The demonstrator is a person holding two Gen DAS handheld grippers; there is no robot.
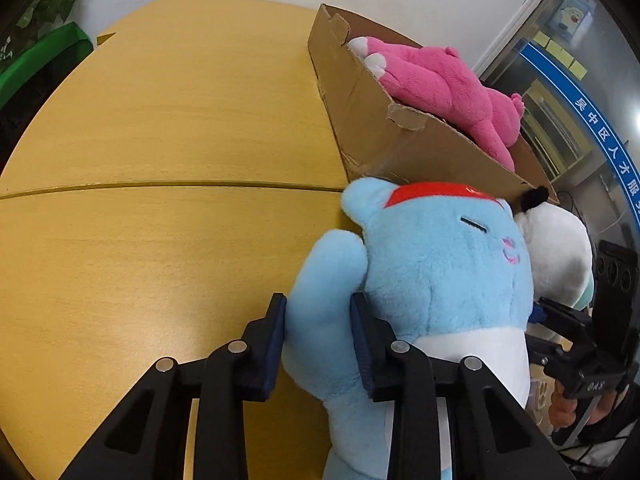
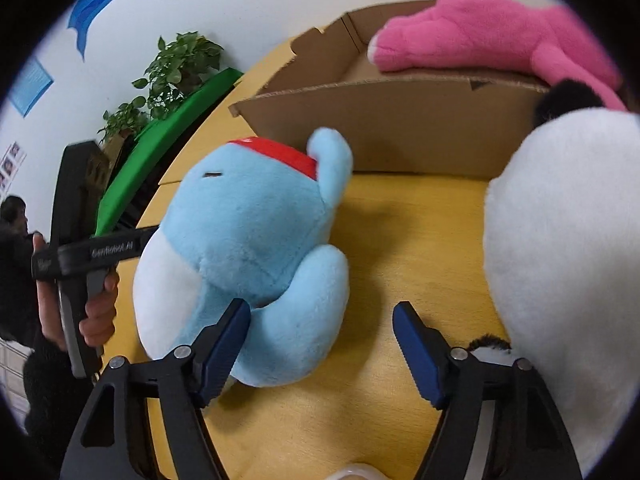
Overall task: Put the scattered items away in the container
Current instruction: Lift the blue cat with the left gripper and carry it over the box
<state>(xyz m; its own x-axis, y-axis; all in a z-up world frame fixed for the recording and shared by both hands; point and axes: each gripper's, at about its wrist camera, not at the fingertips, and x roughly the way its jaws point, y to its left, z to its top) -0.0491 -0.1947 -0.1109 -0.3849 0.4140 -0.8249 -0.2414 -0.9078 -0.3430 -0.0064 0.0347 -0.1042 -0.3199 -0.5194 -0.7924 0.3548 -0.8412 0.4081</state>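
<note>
Now my left gripper is clamped on the blue toy's arm, on the table just near the box. My right gripper stands apart, holding nothing. Next I must lift the toy over the box wall beside the pink toy.

Bare table left of box, blue plush against box wall
</note>
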